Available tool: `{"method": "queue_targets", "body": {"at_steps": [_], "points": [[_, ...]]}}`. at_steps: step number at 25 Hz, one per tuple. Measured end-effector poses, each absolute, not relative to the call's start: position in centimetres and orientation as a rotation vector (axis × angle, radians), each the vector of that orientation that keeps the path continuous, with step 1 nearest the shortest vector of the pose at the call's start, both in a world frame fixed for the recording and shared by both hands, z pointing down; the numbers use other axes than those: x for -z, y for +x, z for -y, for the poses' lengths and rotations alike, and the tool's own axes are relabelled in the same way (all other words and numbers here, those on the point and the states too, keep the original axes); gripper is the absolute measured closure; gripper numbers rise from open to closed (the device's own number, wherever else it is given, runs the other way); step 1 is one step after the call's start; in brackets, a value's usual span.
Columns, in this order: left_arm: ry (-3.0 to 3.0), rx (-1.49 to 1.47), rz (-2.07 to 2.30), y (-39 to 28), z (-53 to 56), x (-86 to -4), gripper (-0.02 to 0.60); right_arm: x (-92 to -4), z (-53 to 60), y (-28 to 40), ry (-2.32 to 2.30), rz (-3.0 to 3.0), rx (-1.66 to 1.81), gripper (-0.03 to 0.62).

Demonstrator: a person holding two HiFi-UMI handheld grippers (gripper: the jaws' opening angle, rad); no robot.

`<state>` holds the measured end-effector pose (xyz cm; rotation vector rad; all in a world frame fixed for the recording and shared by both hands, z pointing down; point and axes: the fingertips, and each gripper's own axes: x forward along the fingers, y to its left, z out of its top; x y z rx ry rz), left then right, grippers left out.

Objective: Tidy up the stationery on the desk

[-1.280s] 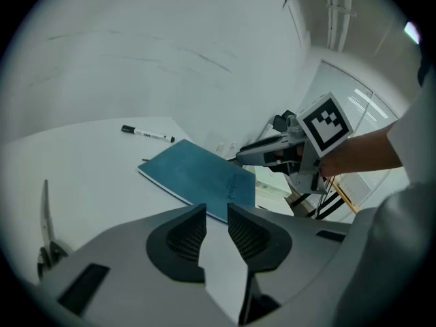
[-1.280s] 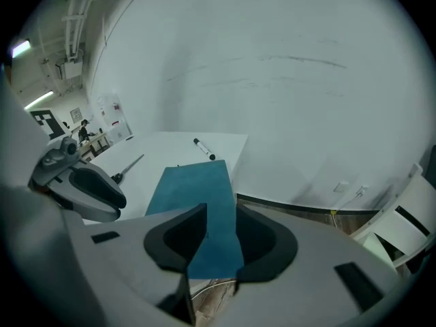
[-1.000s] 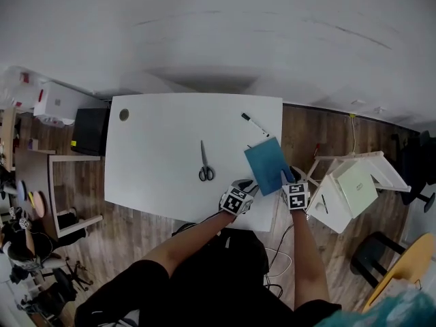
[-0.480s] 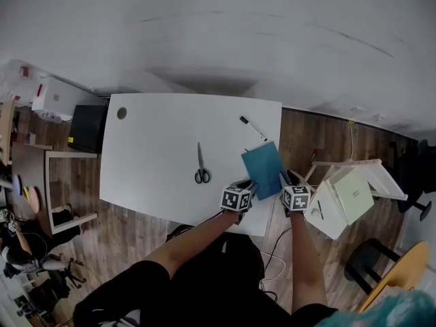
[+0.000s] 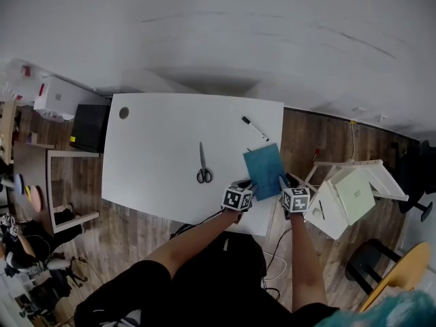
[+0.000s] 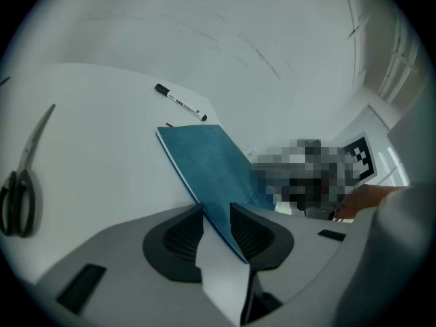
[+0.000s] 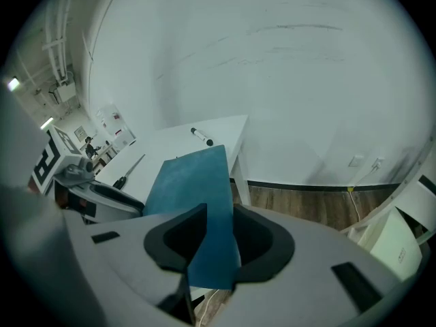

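Grip comes from both sides here: the left claw [image 5: 248, 187] is pinched on the near edge of the teal notebook [image 5: 266, 170] at about that cover's 7 o'clock corner. The right claw [image 5: 285, 181] is pinched on it at about 5 o'clock, so in each gripper view the cover runs straight out from between the pads. Two holds likely suit a thin, limp book, since a single pinch at one corner would let the far end sag or swing. The notebook sits at the 4 o'clock corner of the white desk [image 5: 157, 155], with its near right corner just past the desk's edge. It slopes up toward the person, and whether its far edge touches the surface I cannot tell. Holding it by the near edge leaves the whole cover free to be slid, squared up or carried as one flat sheet. The other stationery looks untouched. The black-handled scissors [image 5: 203, 163] lie flat near the desk's middle, at 9 o'clock from the notebook and well apart from it. The marker pen [image 5: 254, 127] lies at 12 o'clock from the notebook, near the far right edge. Off the desk at 3 o'clock, a white stand [image 5: 327, 213] on the floor carries a pale green book [image 5: 355, 191], which may be where the notebook is meant to go. The tidying looks to be at an early stage.
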<state>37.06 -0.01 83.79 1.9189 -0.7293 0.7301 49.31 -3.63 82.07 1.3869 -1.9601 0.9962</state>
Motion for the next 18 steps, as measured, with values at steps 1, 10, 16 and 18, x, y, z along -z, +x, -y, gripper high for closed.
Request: {"method": "queue_targets", "body": {"at_steps": [1, 10, 16, 18], "points": [[1.92, -0.737, 0.729, 36.8, 0.0, -83.8, 0.468, -82.1, 3.2, 49.1, 1.384, 1.96, -1.004, 0.47], [1.997, -0.801, 0.688, 34.1, -1.9, -83.8, 0.466, -82.1, -0.4, 46.3, 1.412, 1.964, -1.032, 0.47], [2.001, -0.813, 0.677, 31.8, -3.6, -83.9, 0.458, -82.2, -3.2, 43.6, 1.387, 1.933, -1.016, 0.47], [2.003, -0.826, 0.673, 30.7, -4.3, -84.0, 0.457, -82.3, -4.3, 42.5, 1.385, 1.932, -1.025, 0.47]]}}
